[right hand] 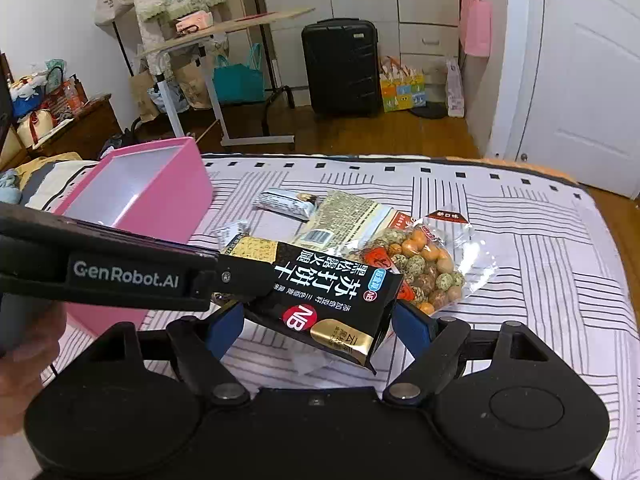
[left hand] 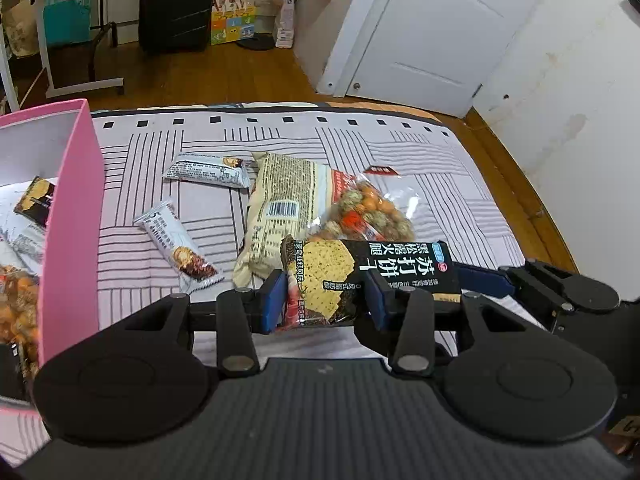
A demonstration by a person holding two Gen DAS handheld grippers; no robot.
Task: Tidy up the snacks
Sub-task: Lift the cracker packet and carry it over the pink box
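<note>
Gripping the black cracker pack [left hand: 320, 280] near one end, the left gripper [left hand: 326, 304] is holding it clear of the bed, the pink box [left hand: 70, 216] just to its left. Straddling the far end, the right gripper [right hand: 320, 328] is standing released, its blue pads [right hand: 412, 326] seemingly not pressing. Judging by that one-ended hold, the pack is risking pivoting and slipping out short of the box.

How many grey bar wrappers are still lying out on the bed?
2: one grey bar at the far side beside the beige bag, another nearer the pink box. More may be hidden.

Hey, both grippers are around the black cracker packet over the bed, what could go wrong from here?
The left gripper pinches only one end of the black cracker packet, so it could twist or slip out. Swinging leftward, the packet may catch the pink box wall instead of clearing it.
</note>
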